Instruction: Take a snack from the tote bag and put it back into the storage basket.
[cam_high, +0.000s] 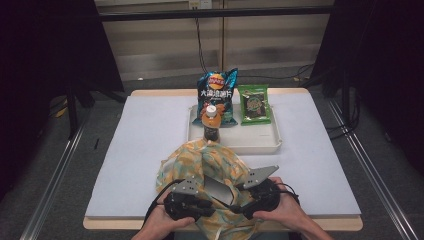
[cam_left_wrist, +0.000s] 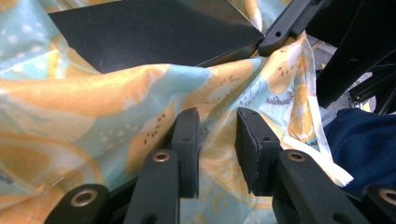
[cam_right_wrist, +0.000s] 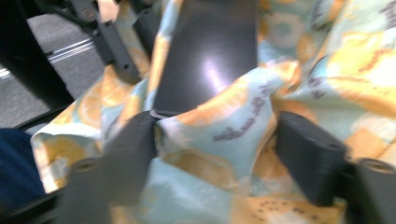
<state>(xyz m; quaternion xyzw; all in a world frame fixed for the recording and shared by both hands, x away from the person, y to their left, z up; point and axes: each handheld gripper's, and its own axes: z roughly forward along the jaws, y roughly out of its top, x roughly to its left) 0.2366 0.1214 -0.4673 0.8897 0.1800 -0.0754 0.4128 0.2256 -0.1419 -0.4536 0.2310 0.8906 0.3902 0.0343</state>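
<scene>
Wide pale counter (cam_high: 140, 150), with a white tray (cam_high: 235, 142) at the far middle carrying a blue crisp bag (cam_high: 218, 92), a green snack packet (cam_high: 254, 104) and an orange-capped bottle (cam_high: 211, 122). At the near edge, a lemon-print fabric bag (cam_high: 200, 160), bunched up around a dark flat panel (cam_high: 217, 190). Left gripper (cam_left_wrist: 218, 149) with jaws narrowly apart, a fold of the cloth pinched between; right gripper (cam_right_wrist: 215, 154) with jaws spread wide around a hump of cloth, grip impossible to tell through blur.
</scene>
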